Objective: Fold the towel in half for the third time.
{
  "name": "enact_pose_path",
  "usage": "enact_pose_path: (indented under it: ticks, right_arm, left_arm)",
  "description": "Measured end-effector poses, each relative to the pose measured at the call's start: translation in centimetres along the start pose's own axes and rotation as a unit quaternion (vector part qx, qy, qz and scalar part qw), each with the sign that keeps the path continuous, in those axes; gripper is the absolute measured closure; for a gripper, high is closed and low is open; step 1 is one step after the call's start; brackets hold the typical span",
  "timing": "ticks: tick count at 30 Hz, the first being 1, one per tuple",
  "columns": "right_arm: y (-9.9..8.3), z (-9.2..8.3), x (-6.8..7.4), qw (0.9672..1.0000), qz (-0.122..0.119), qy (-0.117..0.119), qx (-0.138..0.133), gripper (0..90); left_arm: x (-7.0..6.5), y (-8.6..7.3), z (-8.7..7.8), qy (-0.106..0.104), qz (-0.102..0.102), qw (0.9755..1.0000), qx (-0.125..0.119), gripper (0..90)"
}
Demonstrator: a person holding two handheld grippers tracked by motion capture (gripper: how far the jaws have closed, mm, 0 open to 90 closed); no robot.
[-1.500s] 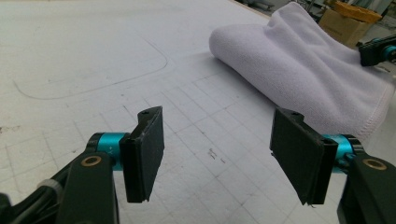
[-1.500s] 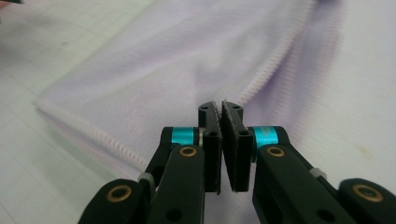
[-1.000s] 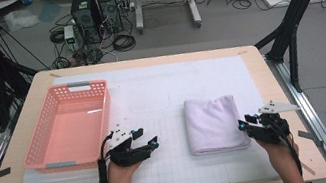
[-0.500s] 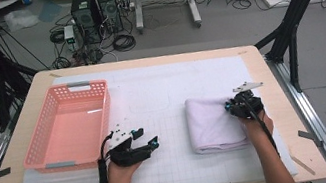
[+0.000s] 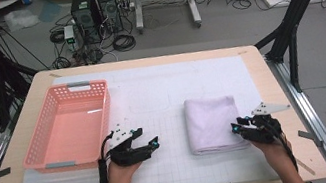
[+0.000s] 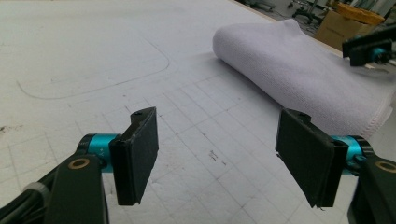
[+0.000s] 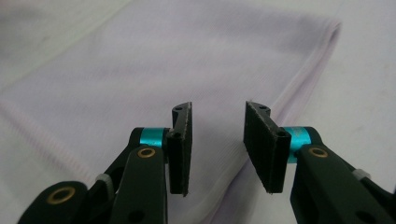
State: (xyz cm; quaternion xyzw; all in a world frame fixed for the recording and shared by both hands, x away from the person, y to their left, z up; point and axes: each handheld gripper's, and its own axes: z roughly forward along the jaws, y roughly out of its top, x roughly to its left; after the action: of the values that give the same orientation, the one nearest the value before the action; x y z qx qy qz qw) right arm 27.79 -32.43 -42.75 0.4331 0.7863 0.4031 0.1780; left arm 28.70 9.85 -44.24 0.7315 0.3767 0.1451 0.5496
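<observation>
White table mat [image 5: 162, 96], right tongs [image 5: 236, 128] low beside towel [image 5: 212, 122]

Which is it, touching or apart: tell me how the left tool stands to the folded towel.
Apart. The left gripper view shows the left tool open over bare gridded mat, with the towel lying well beyond its jaws.

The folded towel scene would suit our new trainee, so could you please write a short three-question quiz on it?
1. True or false: the folded towel lies inside the pink basket.
2. Which gripper is at the towel's near corner: A left gripper, B right gripper?
3. What lies between the left gripper's jaws?

Key: 1 false, it lies on the white mat; 2 B; 3 nothing, just the mat beneath.
</observation>
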Motion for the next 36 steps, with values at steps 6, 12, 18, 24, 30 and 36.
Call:
enact_pose_path:
  ticks: [6,12,18,24,30,36]
  right_arm:
    - [-1.6,-1.7,0.4,0.9991,-0.029,-0.031,0.008,60.0]
    - [-2.7,-4.2,0.0,0.9982,-0.008,-0.034,-0.049,41.5]
    - [-3.8,-4.5,-1.0,0.9969,0.001,-0.044,-0.066,26.8]
    - [-3.7,-5.1,-1.0,0.9947,-0.007,-0.055,-0.086,20.8]
    - [-3.8,-5.0,-1.3,0.9950,-0.004,-0.056,-0.083,20.7]
    - [-3.8,-5.0,-1.3,0.9951,-0.005,-0.057,-0.081,20.7]
  left_arm:
    - [0.0,0.2,-0.1,-0.001,-0.011,0.9999,-0.003,26.2]
    - [-0.2,0.2,0.0,0.000,0.001,1.0000,0.002,21.5]
    - [-0.4,0.2,-0.1,0.000,0.008,1.0000,-0.002,21.5]
    - [-0.3,0.1,-0.3,0.003,0.008,1.0000,0.000,21.5]
    - [-0.3,0.0,-0.1,0.001,0.012,0.9999,0.007,21.7]
    - [-0.2,-0.1,-0.1,0.002,0.011,0.9999,0.007,21.7]
